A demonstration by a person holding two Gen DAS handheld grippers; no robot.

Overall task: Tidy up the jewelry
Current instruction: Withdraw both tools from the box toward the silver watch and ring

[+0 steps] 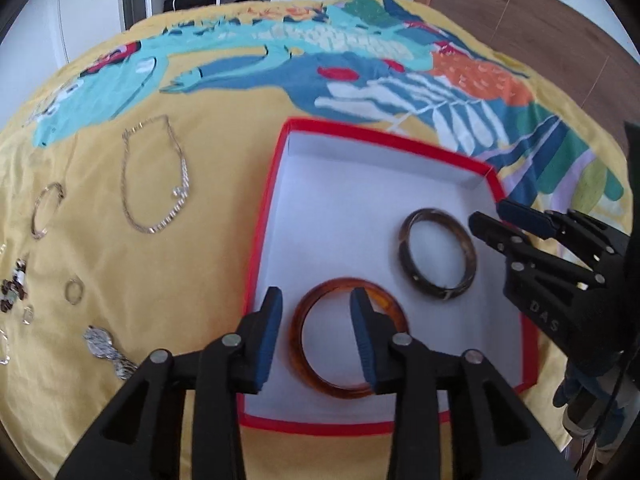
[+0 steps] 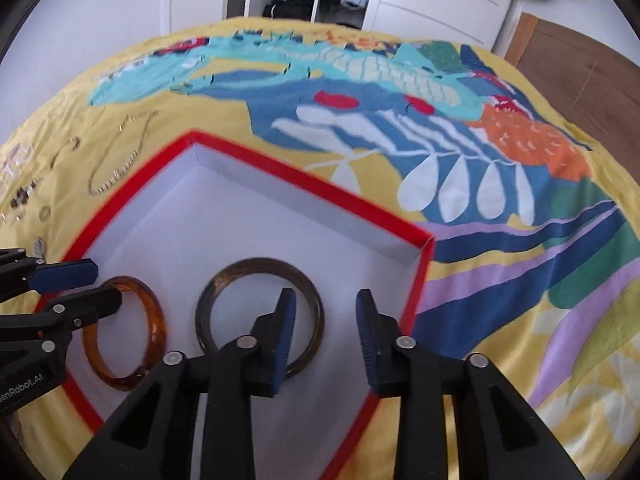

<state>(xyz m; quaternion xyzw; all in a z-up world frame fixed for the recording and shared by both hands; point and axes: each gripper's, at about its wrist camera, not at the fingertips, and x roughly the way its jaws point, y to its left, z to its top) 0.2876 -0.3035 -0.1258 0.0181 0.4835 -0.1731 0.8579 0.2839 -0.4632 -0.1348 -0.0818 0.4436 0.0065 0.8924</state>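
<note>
A red-rimmed white box (image 1: 261,248) (image 2: 320,190) lies open on a yellow patterned bedspread. Two bangles lie flat inside it. My left gripper (image 1: 316,296) (image 2: 106,283) is open, its blue pads standing either side of the near-left rim of the amber bangle (image 1: 336,391) (image 2: 158,320) without pressing it. My right gripper (image 2: 324,294) (image 1: 488,211) is open too, and the right rim of the dark brown bangle (image 2: 260,264) (image 1: 406,256) lies between its fingers, loose on the box floor.
Left of the box, on the bedspread (image 1: 168,280), lie a silver chain necklace (image 1: 152,176), a thin bangle (image 1: 46,208), a ring (image 1: 74,292), a silver leaf-shaped piece (image 1: 106,350) and several small items at the far left edge. White wardrobe doors stand behind; wooden floor shows at the right.
</note>
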